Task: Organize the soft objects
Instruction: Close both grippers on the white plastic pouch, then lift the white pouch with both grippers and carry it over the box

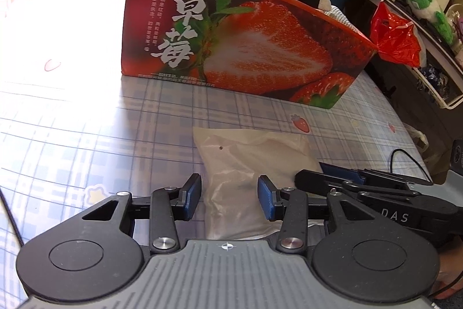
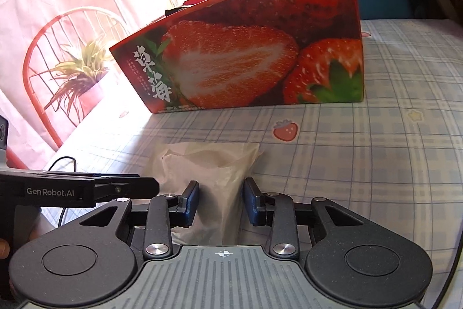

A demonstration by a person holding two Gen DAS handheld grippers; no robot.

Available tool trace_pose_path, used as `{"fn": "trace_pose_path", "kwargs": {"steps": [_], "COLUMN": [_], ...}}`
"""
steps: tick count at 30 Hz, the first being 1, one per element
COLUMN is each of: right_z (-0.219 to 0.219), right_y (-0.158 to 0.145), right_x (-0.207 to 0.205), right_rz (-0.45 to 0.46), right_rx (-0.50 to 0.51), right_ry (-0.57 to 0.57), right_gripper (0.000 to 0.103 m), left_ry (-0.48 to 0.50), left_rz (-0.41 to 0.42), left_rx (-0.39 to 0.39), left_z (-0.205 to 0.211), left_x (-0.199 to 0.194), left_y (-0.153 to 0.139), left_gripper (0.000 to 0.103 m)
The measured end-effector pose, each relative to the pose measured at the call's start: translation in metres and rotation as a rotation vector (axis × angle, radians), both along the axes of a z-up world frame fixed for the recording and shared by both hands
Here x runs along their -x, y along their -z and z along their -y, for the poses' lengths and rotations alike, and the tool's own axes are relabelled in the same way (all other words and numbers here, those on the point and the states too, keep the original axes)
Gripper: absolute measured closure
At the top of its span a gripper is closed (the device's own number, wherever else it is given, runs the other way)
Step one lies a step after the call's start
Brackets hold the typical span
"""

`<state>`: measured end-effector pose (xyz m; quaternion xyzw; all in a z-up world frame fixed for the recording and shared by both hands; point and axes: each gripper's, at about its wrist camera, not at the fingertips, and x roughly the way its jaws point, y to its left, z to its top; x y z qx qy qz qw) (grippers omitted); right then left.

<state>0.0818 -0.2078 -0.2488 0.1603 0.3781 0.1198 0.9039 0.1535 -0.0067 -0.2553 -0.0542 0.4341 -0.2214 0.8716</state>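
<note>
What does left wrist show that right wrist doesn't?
Only left wrist: a red plastic bag and a green plush toy on the shelves at right, plus the right hand-held gripper alongside.

Only right wrist: a red wire chair with a potted plant, plus the left hand-held gripper.

Both: the strawberry box with clothes in it, and the white plastic packet on the plaid cloth, lying between each gripper's fingers.
</note>
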Motion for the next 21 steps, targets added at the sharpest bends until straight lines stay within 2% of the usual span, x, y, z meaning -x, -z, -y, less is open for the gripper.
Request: {"fn": "trace_pose_path", "kwargs": {"steps": [5,11,14,21], "right_z": [0.008,0.015,0.012,0.007], "right_y": [0.002,0.005,0.004,0.002], "right_x": [-0.001,0.000,0.000,0.000], "right_rz": [-0.018,-0.038,-0.038,-0.039], "right_rx": [-0.064,-0.125,-0.110,-0.098], "right_ry": [0.036,0.083,0.089,0.091], "right_gripper": [0.074,0.079,0.079,0.080], "left_ry": [-0.025,-0.072,-0.096,-0.100], "left_rz": [-0.023,-0.075,-0.101,-0.101], "left_rx": [0.004,0.098,0.149,0.166], "left_z": [-0.003,-0.011,-0.014,-0.014], "left_x": [0.000,-0.002,-0.004,-0.004], "left_y": [-0.001,0.001,0.003,0.004], "left_gripper": [0.057,0.056,0.055,0.055]}}
